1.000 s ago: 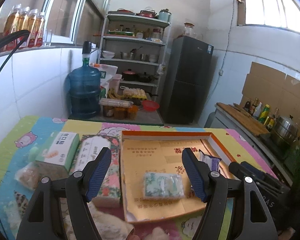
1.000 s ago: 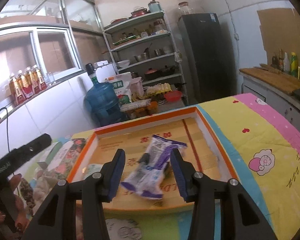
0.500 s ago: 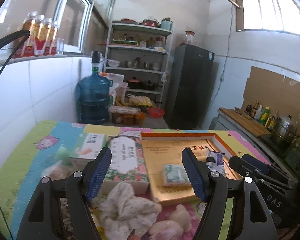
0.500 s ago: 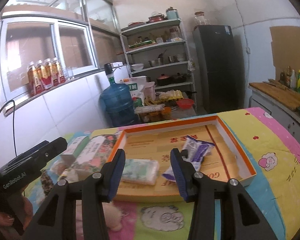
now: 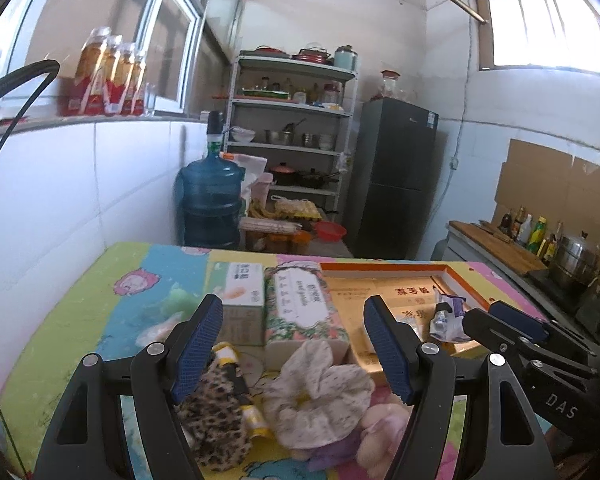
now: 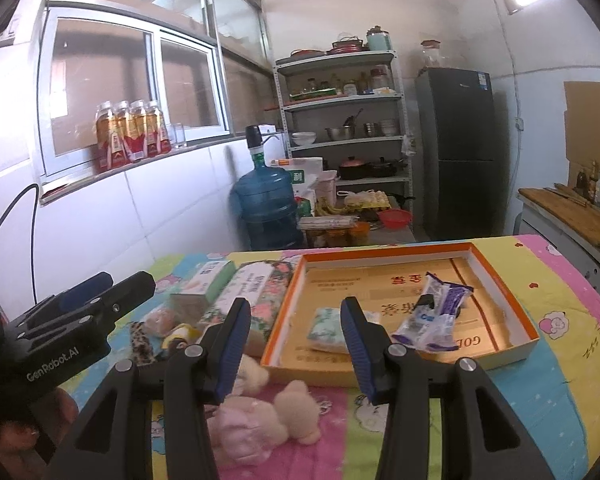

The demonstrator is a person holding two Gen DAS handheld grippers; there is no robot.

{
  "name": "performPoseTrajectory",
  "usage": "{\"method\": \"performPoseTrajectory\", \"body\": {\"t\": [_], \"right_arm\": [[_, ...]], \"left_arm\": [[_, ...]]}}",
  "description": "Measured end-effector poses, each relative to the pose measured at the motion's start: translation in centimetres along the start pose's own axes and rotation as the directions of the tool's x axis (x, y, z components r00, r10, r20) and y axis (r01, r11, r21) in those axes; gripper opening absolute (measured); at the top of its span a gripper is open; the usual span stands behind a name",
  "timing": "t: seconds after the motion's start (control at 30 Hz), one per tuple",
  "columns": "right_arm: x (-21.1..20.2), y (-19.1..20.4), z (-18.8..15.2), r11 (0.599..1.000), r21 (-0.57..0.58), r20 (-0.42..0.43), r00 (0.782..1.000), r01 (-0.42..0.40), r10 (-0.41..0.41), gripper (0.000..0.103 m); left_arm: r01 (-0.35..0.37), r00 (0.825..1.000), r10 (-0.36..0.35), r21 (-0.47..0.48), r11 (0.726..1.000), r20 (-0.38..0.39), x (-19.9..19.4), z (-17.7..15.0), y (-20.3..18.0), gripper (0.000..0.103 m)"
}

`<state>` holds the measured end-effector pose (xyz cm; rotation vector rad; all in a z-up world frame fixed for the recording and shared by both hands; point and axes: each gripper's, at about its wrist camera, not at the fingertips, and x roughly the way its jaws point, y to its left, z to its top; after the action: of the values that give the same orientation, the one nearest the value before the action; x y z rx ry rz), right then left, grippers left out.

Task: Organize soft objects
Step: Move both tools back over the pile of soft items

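My left gripper (image 5: 291, 346) hangs open and empty over the near edge of the table. Right below it lie a cream scrunchie (image 5: 320, 394), a leopard-print scrunchie (image 5: 216, 424) and a pink plush toy (image 5: 380, 428). My right gripper (image 6: 298, 346) is open too, with nothing between its fingers, above the pink plush toy (image 6: 260, 420). Beyond it stands the orange-rimmed tray (image 6: 384, 247), which holds a small tissue pack (image 6: 326, 328) and a purple packet (image 6: 436, 316). A floral tissue pack (image 6: 260, 296) and a green-and-white tissue box (image 6: 204, 288) lie left of the tray.
A cartoon-print mat (image 6: 580, 320) covers the table. Past its far edge stand a blue water jug (image 6: 266, 208), metal shelves (image 6: 340, 120) and a dark fridge (image 6: 460, 152). On the right is a counter (image 5: 500, 244) with bottles and a pot. A hand (image 6: 20, 440) holds the left gripper.
Both grippers have drawn back from the tray toward the near edge. The scrunchies and the plush toy have come into view beneath them. Both stay open.
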<state>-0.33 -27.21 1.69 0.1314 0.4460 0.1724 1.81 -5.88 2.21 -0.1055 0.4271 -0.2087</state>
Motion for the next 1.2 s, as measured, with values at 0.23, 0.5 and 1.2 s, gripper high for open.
{"method": "performPoseTrajectory", "body": {"t": [0.23,0.5,1.2], "right_arm": [[-0.6,1.9,-0.6,1.000,-0.023,0.000,1.000,-0.018,0.018,0.047],[-0.4,3.2,-1.9,0.999,-0.026,-0.023,0.999,-0.038,0.037,0.061],[2.4,4.7,-7.5,0.997,-0.051,-0.185,0.981,-0.064,0.053,0.079]], "left_arm": [[-0.017,1.000,0.017,-0.040,0.999,-0.001,-1.2,-0.9,2.6,0.075],[-0.042,0.999,0.043,-0.046,0.998,0.008,-2.4,-2.0,4.5,0.075],[-0.071,0.997,0.070,-0.067,0.995,-0.016,-2.8,-6.1,8.3,0.075]]}}
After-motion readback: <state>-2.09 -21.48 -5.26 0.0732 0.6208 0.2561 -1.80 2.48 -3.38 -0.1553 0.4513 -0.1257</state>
